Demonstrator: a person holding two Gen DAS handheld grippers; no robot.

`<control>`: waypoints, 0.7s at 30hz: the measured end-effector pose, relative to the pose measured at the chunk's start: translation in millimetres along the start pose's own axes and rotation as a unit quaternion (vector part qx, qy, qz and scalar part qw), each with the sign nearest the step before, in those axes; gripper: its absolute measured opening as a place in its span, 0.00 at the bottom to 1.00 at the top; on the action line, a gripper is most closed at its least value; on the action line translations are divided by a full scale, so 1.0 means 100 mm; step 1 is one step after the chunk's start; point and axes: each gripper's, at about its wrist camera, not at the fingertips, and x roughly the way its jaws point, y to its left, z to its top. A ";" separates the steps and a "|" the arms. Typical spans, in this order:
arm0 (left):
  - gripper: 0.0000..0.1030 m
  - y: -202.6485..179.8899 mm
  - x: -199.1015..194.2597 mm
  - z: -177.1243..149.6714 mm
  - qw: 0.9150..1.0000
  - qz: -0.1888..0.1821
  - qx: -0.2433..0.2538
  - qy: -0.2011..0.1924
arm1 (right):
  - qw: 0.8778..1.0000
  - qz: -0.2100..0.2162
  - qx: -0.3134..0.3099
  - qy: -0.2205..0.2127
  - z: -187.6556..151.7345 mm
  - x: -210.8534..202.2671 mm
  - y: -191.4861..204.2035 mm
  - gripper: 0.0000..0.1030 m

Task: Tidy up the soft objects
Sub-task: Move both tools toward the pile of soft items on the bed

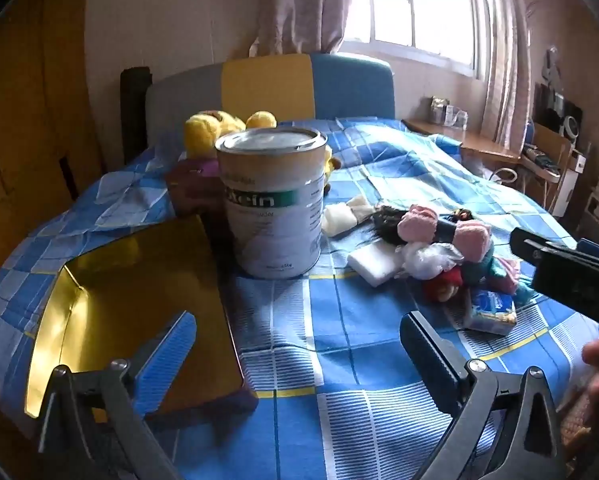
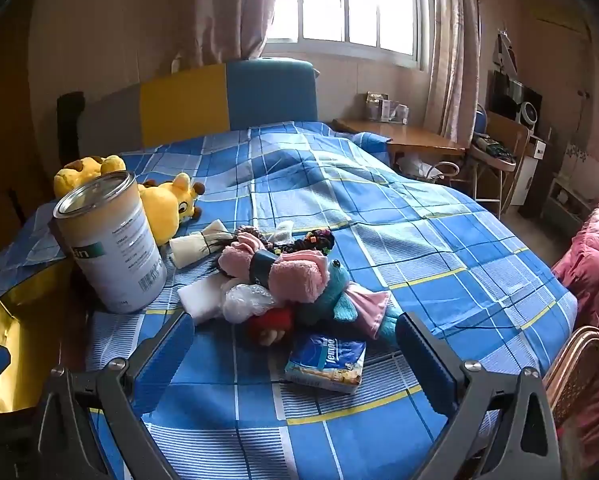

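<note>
1. Nearest the right wrist camera, the right gripper (image 2: 295, 356) hangs over the bed's near edge with its blue-padded fingers (image 2: 165, 356) spread as wide as they go, gripping nothing; a tissue pack (image 2: 325, 362) lies on the bedspread between them, untouched.
2. "Tempo" is the brand printed in white on the pack's blue wrapper.
3. Just beyond the pack sits the heap of soft things (image 2: 283, 280): a pink towel roll (image 2: 283, 270) with a dark band, a teal plush toy (image 2: 339, 296) with pink trim, a red plush piece (image 2: 271, 320), a crinkled clear bag (image 2: 245, 300), a white pad (image 2: 201, 296) and a cream cloth roll (image 2: 191, 248).
4. Dark hair ties (image 2: 311, 240) lie at the heap's far side.
5. Left of the heap a tall tin (image 1: 273, 204) stands upright, its lid on; its green band reads "...tein", with smaller print too fine to read.
6. Behind the tin, toward the headboard (image 1: 267, 88), a yellow plush toy (image 2: 167, 204) lies on its side.
7. Beside the tin, near the bed's left edge, lies an open box (image 1: 135, 308) with a shiny gold lining.
8. Over that box, the left gripper (image 1: 299, 348) is likewise fully open and holds nothing.
9. All rests on a blue checked bedspread (image 2: 379, 220).
</note>
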 end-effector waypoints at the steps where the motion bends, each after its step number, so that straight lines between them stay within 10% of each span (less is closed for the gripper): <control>1: 1.00 0.00 -0.01 0.00 1.000 0.000 0.000 -0.001 | 1.000 0.001 -0.001 -0.001 0.00 0.00 0.00 1.00; 21: 1.00 -0.08 -0.01 -0.05 1.000 -0.006 0.020 0.002 | 0.998 -0.007 0.054 -0.034 0.37 0.15 -0.43 1.00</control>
